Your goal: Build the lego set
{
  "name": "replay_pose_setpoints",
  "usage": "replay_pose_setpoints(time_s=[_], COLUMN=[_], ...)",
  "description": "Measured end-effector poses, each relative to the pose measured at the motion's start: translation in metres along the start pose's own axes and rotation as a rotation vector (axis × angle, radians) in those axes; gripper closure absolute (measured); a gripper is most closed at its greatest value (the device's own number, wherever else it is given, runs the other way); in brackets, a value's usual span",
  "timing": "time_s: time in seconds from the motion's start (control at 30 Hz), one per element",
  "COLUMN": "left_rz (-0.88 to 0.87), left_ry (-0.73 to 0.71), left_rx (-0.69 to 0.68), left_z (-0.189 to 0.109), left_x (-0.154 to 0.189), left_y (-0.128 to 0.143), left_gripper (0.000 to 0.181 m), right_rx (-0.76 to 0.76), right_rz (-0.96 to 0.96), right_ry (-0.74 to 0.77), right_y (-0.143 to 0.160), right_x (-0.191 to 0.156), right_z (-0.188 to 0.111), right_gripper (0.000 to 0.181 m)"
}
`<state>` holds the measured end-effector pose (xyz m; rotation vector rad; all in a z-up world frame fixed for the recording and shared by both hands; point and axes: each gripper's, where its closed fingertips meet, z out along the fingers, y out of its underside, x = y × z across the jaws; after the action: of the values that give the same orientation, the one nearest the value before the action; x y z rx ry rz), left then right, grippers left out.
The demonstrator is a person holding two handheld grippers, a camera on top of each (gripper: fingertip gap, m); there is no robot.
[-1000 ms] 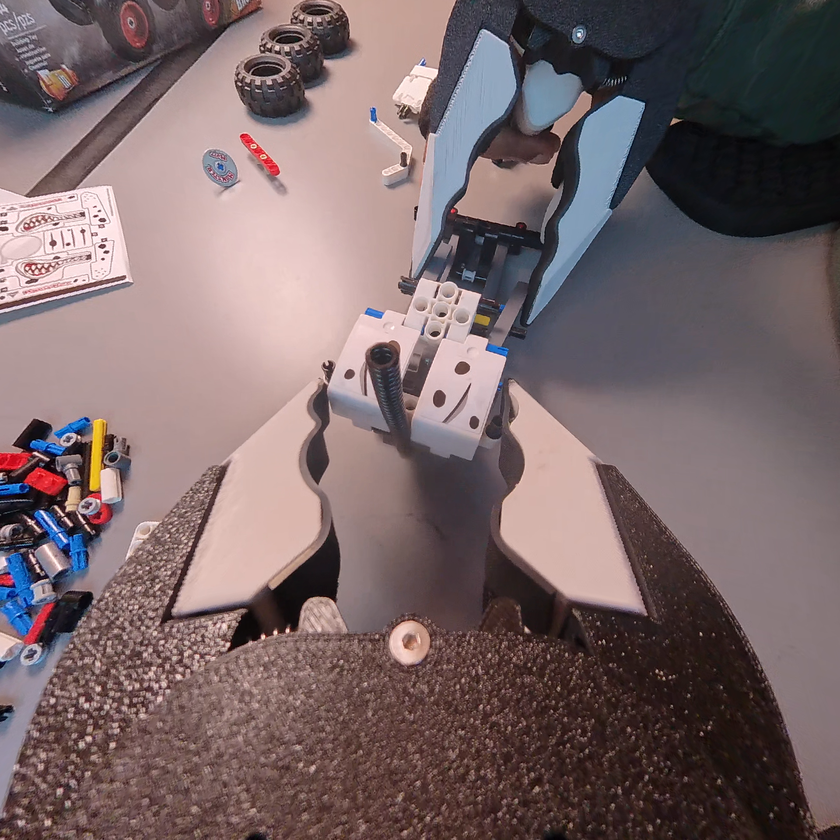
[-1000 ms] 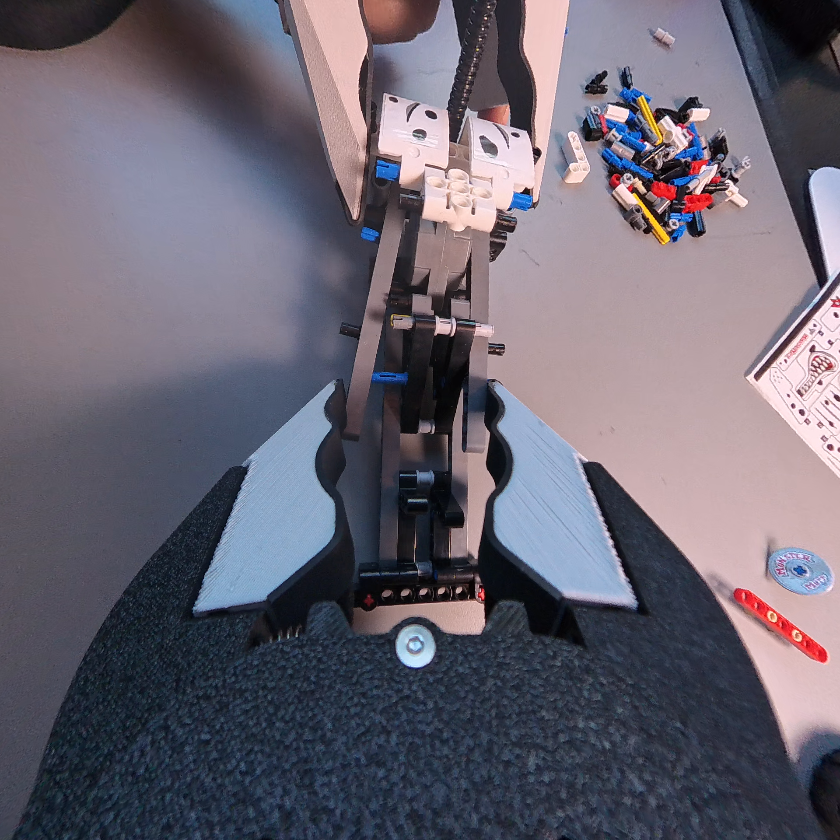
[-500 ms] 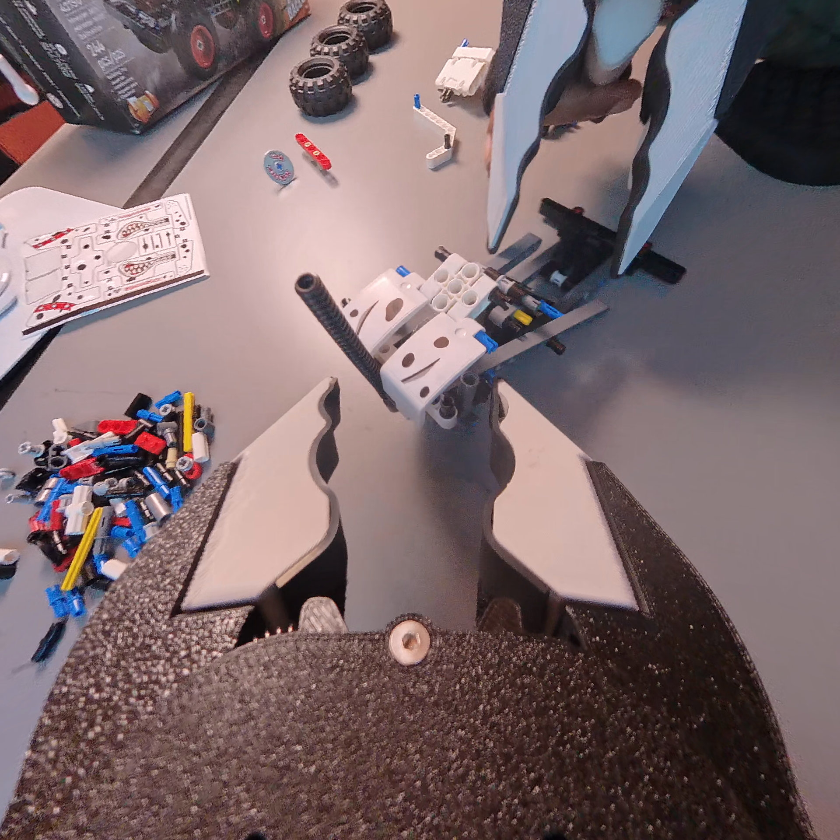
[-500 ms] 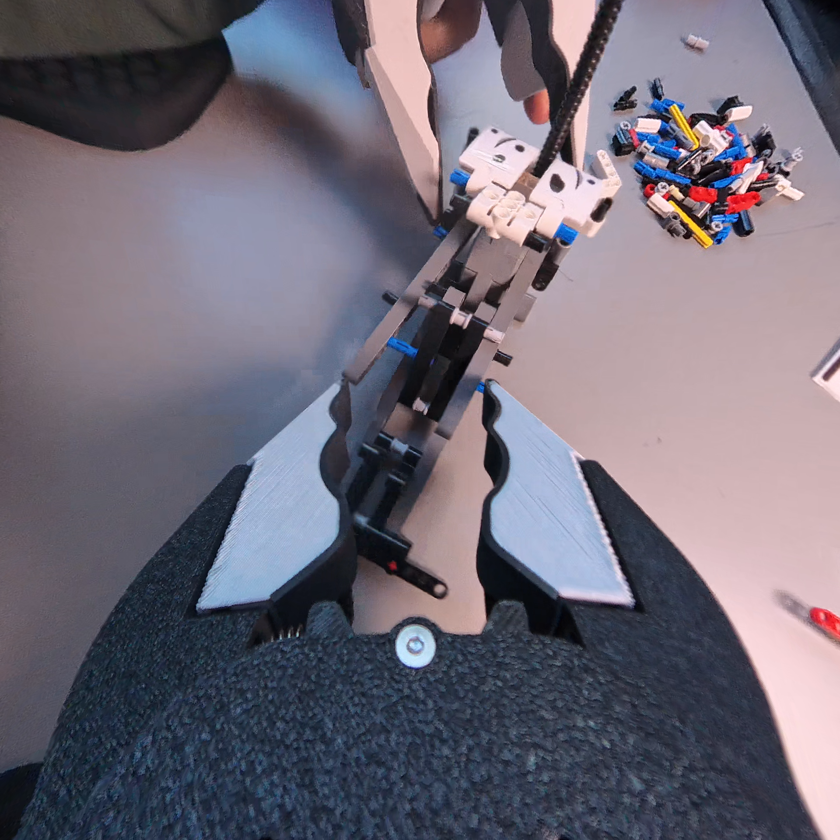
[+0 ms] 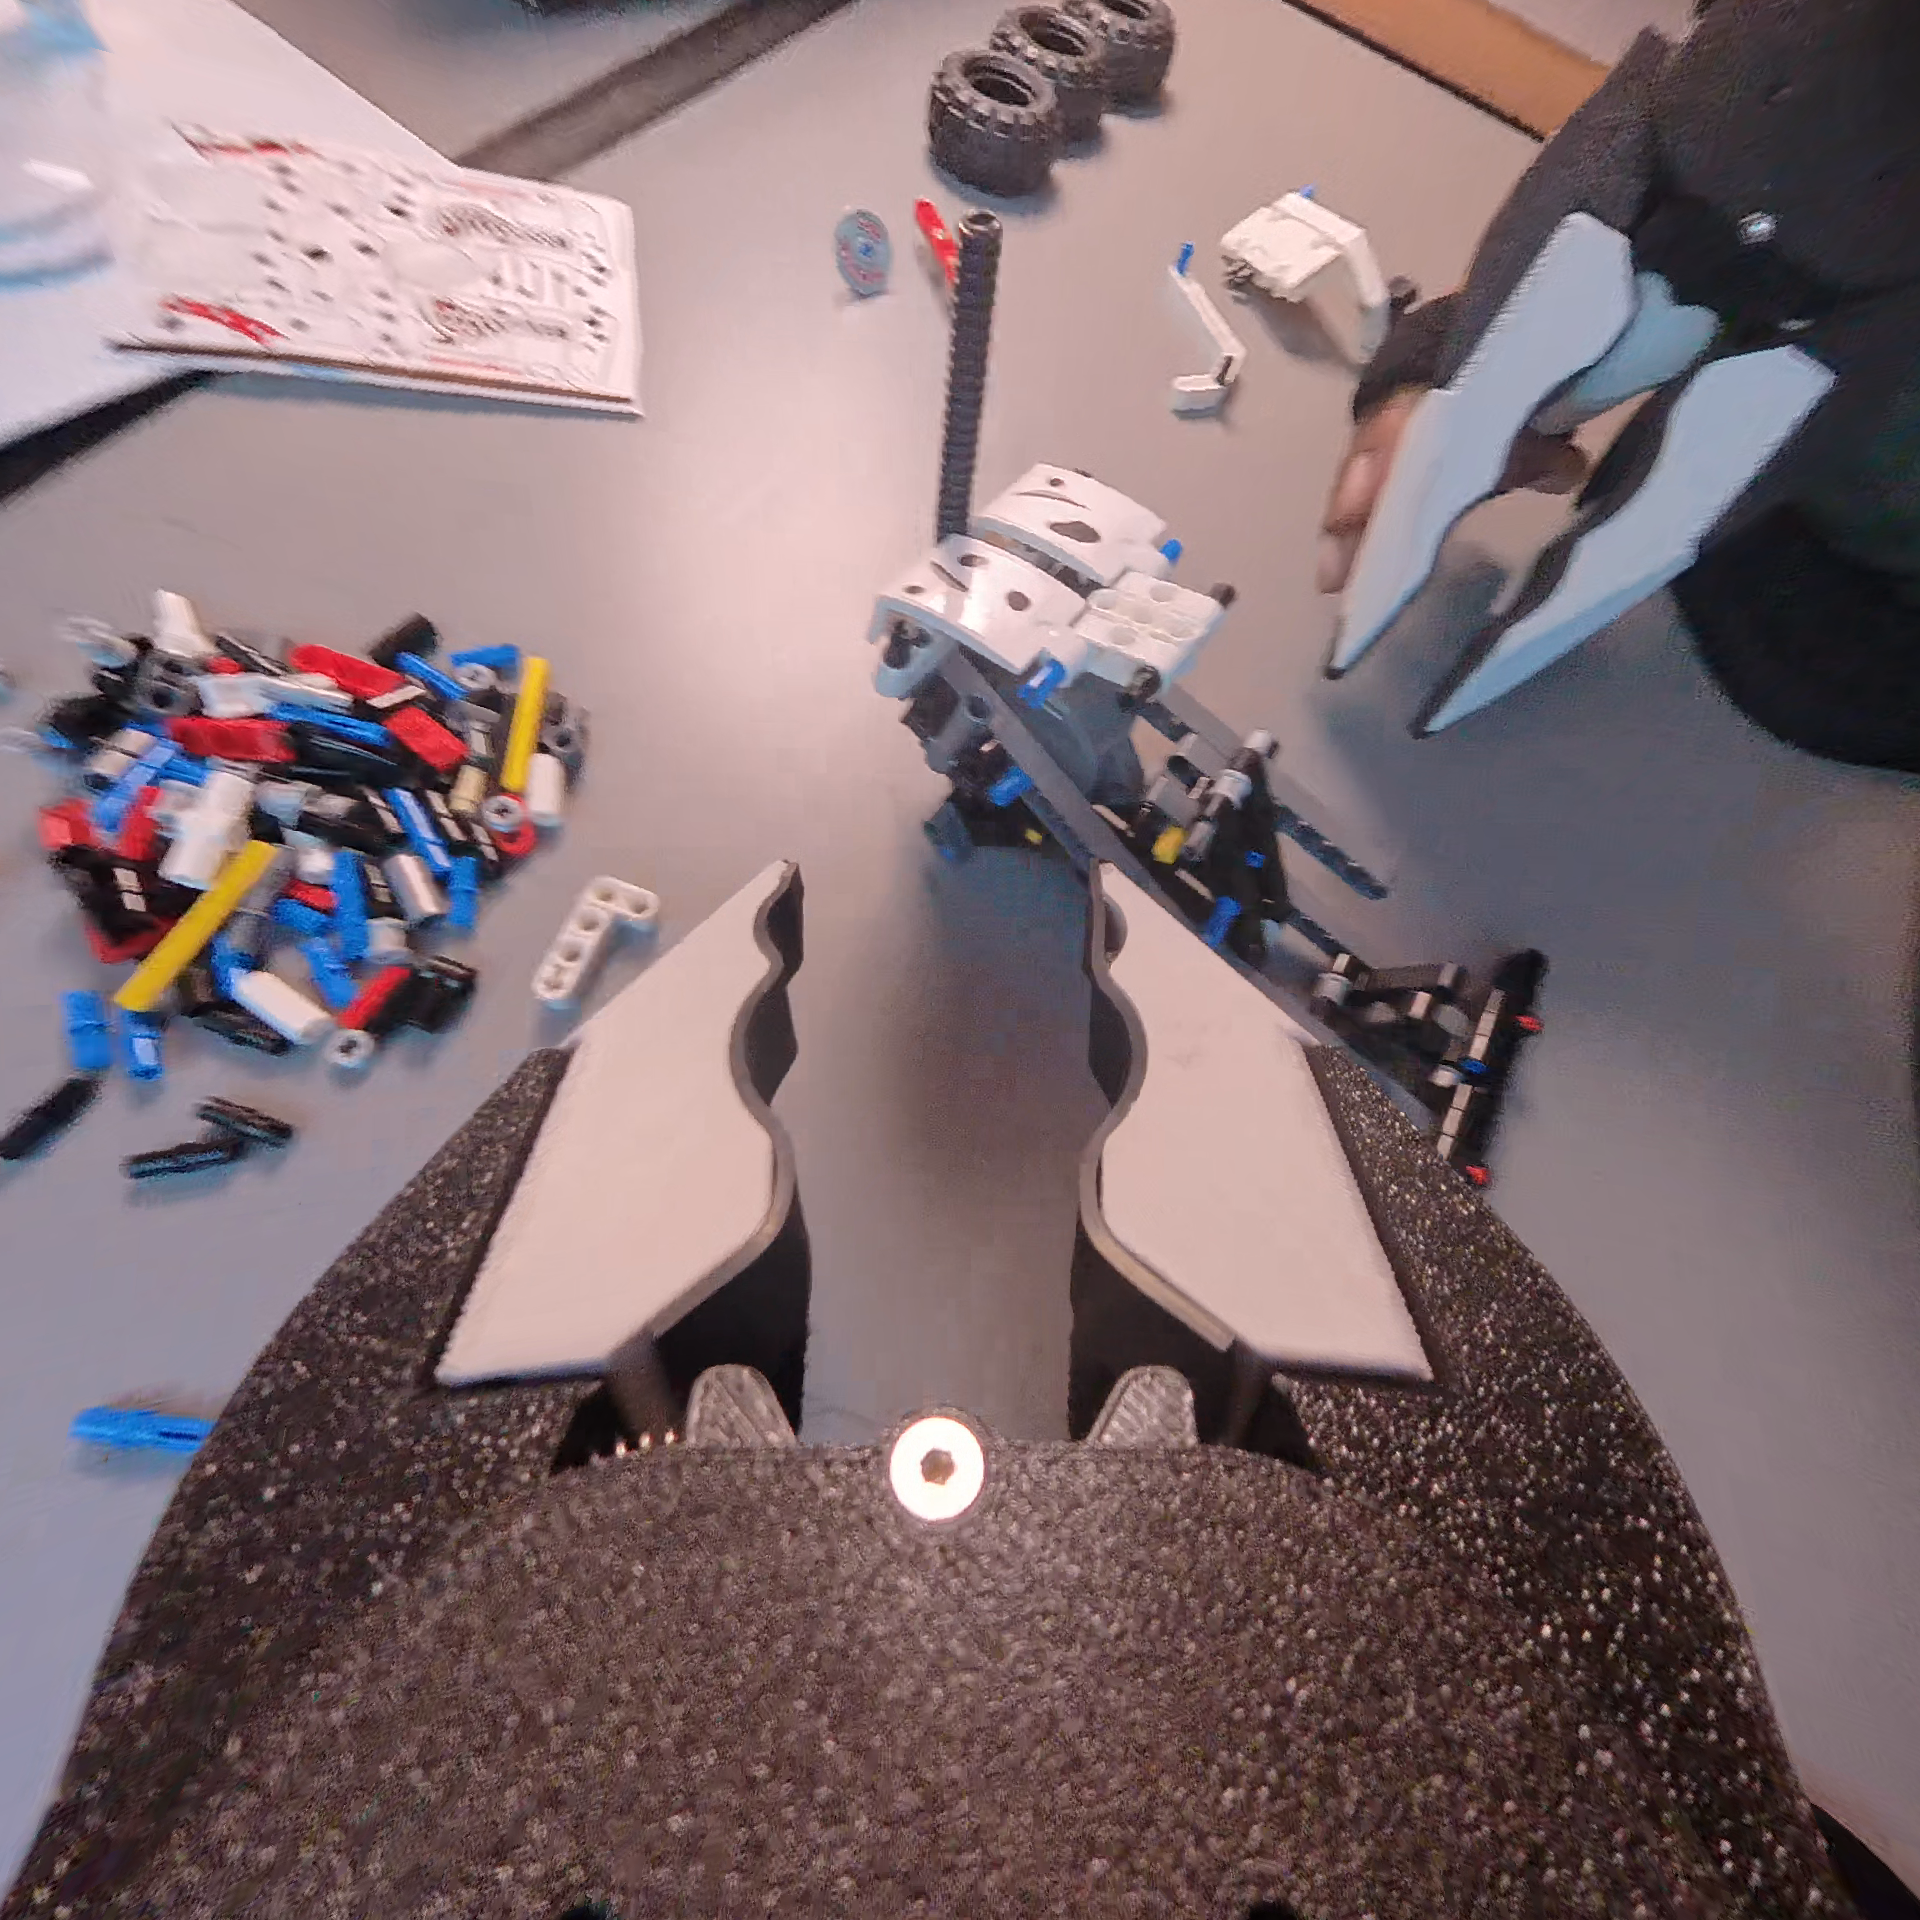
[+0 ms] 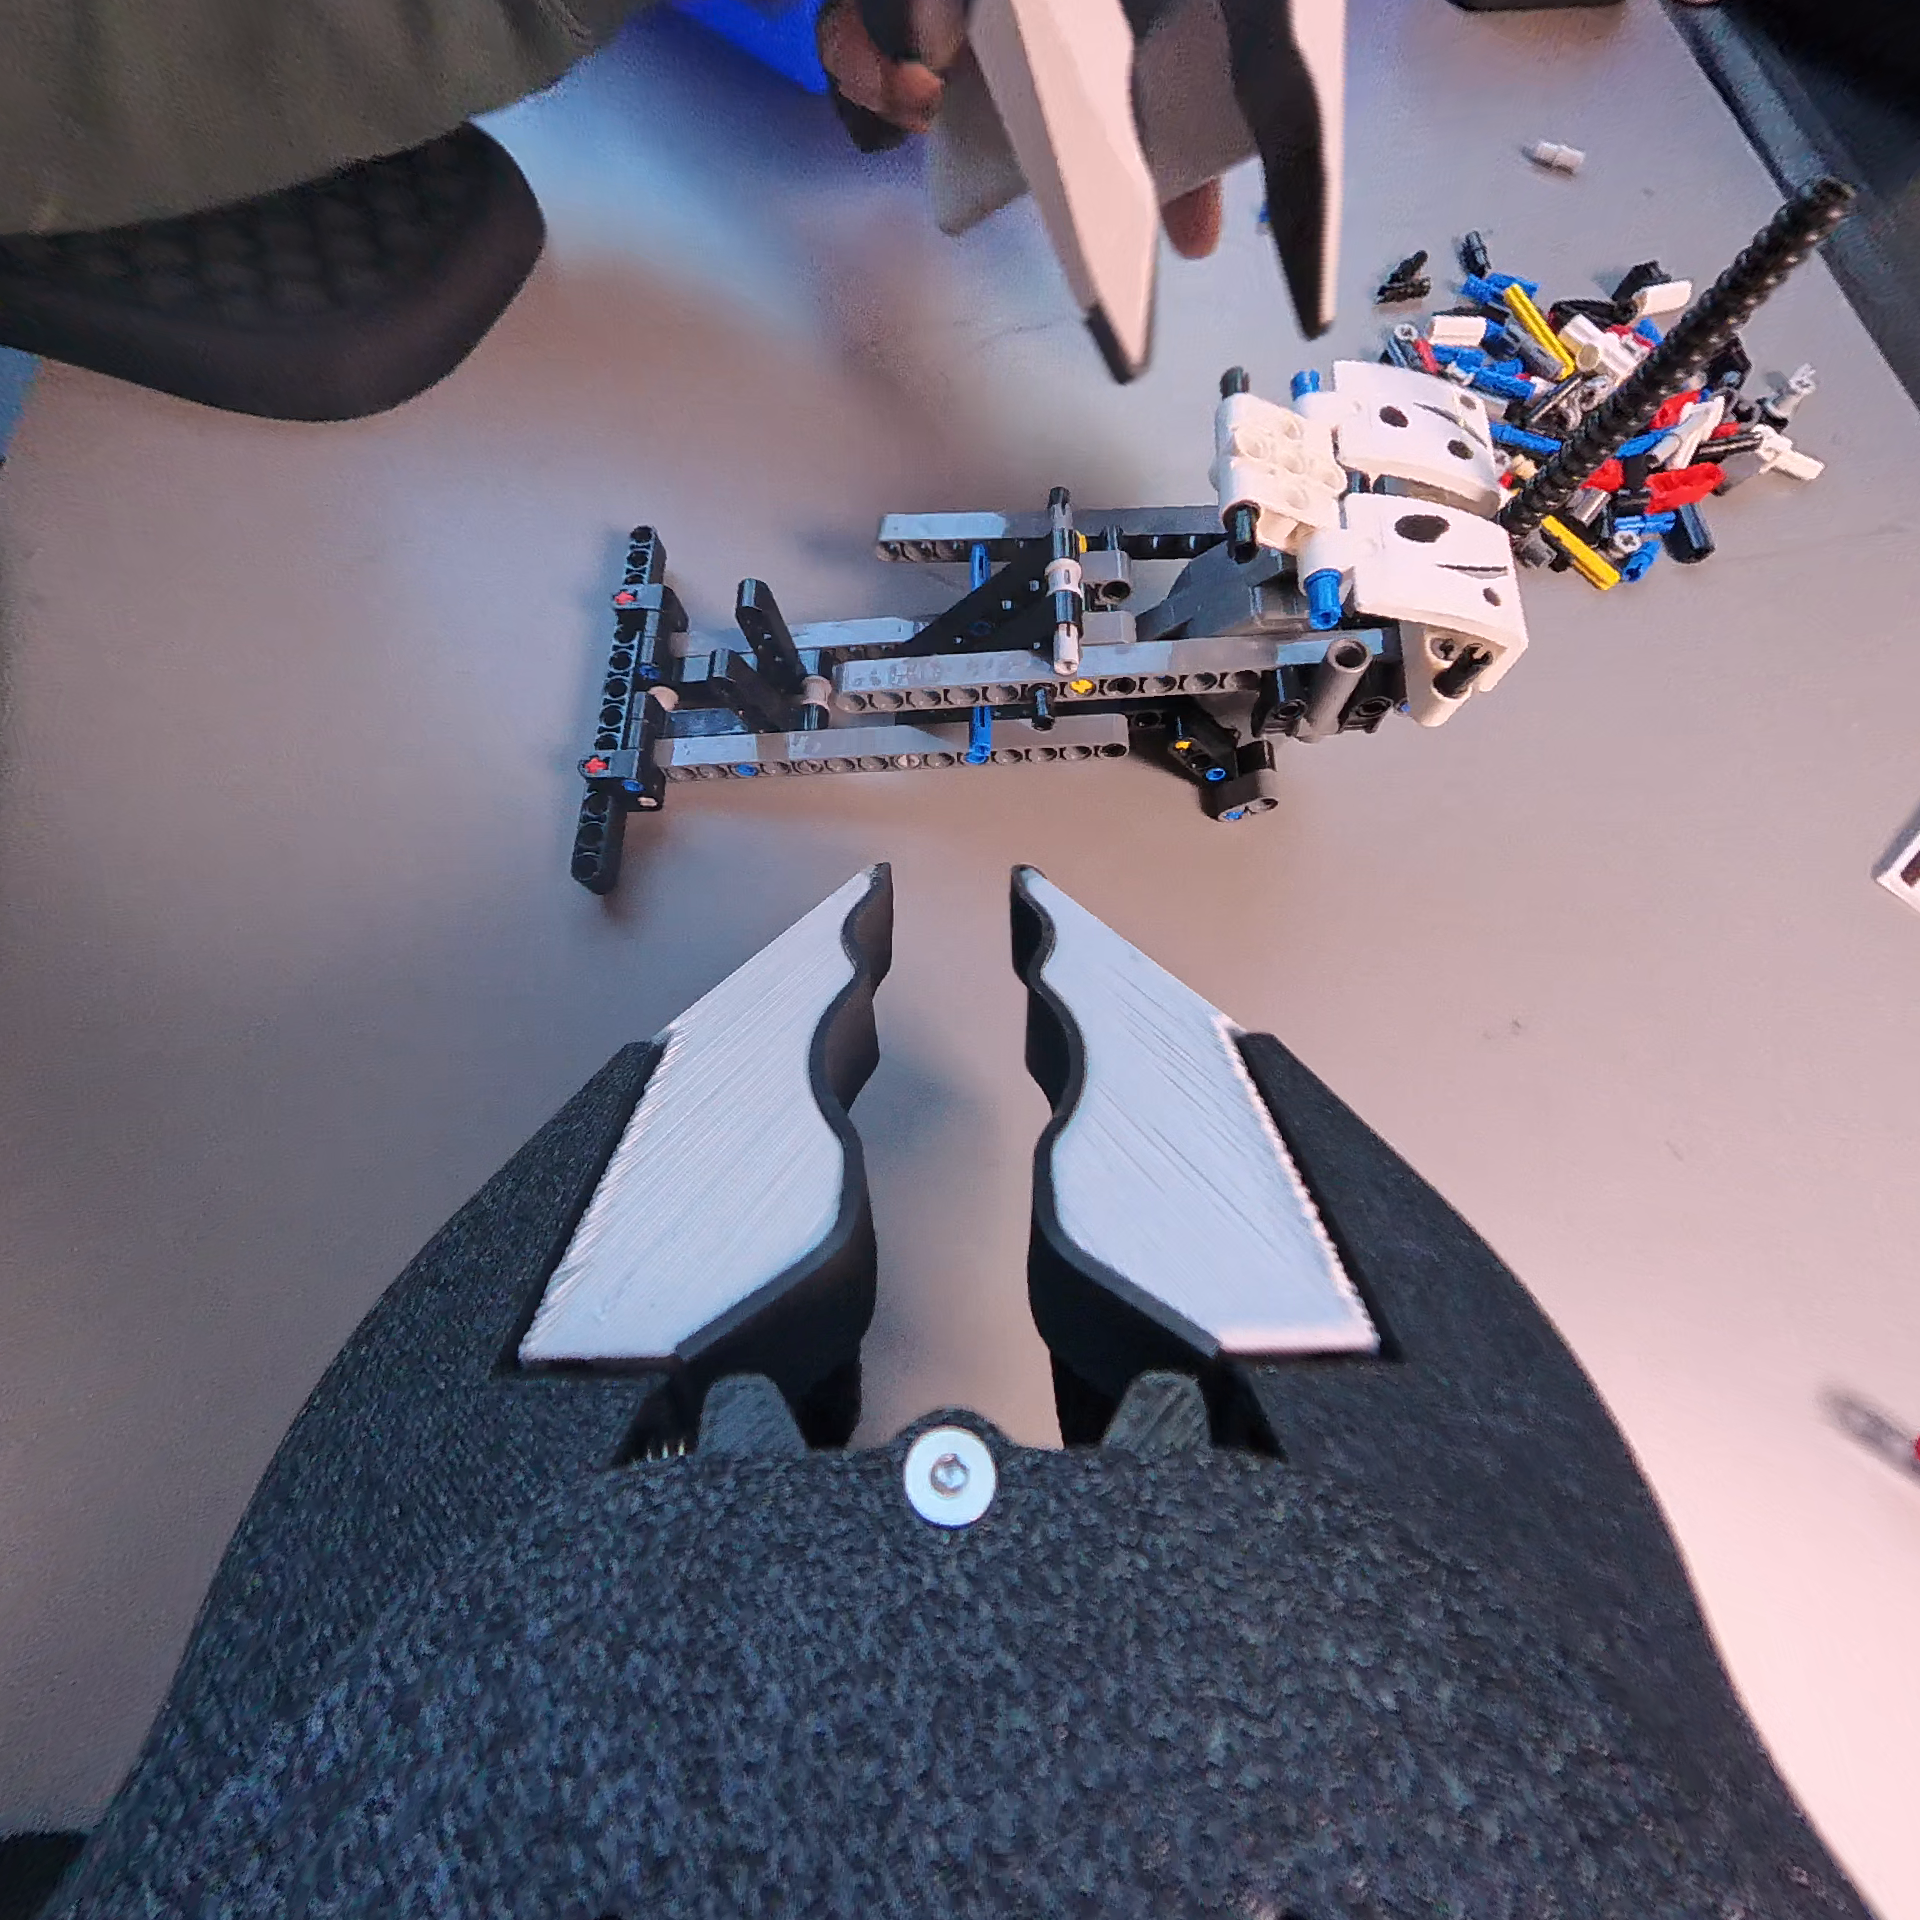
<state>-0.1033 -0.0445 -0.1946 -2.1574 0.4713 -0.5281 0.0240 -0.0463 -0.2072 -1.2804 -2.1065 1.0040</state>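
Grey table (image 6: pixel 312 1039) carrying half-built chassis (image 6: pixel 987 675) mid-surface, lying free for next piece; loose parts pile (image 5: pixel 281 810) nearby. Left gripper (image 5: pixel 940 914) and right gripper (image 6: pixel 951 894) both hovering apart-fingered, gripping nothing.

The half-built lego chassis (image 6: pixel 997 675) lies flat on the grey bench (image 6: pixel 312 1039), free of both grippers: long grey and black beams with blue pins, a black cross beam (image 6: pixel 618 707) at its left end, white curved panels (image 6: pixel 1423 520) at its right end and a black ribbed hose (image 6: pixel 1673 353) rising slantwise from them. The pile of loose pieces (image 5: pixel 301 800) lies well left of it in the left wrist view, and black tyres (image 5: pixel 1049 83) stand at the far edge
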Motion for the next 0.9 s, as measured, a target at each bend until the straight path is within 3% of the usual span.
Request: replay_pose_setpoints(time_s=[0.1, 0.13, 0.23, 0.4, 0.53, 0.9], left_rz=[-0.064, -0.052, 0.008, 0.096, 0.128, 0.063], left_ry=[0.21, 0.222, 0.228, 0.194, 0.189, 0.167], left_rx=[-0.072, -0.098, -0.181, -0.188, -0.168, -0.175], left_z=[0.002, 0.007, 0.022, 0.037, 0.037, 0.045], left_x=[0.035, 0.04, 0.051, 0.057, 0.058, 0.057], left_y=[0.013, 0.018, 0.031, 0.03, 0.028, 0.026], left_gripper=[0.121, 0.12, 0.121, 0.141, 0.142, 0.141], right_rx=[0.009, 0.021, 0.056, 0.038, 0.037, -0.014], right_rz=[0.0, 0.004, 0.047, 0.099, 0.137, 0.318], right_ry=[0.046, 0.064, 0.057, 0.044, 0.056, 0.152], right_y=[-0.004, -0.006, -0.015, -0.016, -0.014, -0.012], right_x=[0.004, 0.005, 0.0, -0.007, -0.003, 0.003], right_z=[0.009, 0.013, 0.022, 0.033, 0.032, 0.035], right_gripper=[0.147, 0.145, 0.14, 0.13, 0.137, 0.132])
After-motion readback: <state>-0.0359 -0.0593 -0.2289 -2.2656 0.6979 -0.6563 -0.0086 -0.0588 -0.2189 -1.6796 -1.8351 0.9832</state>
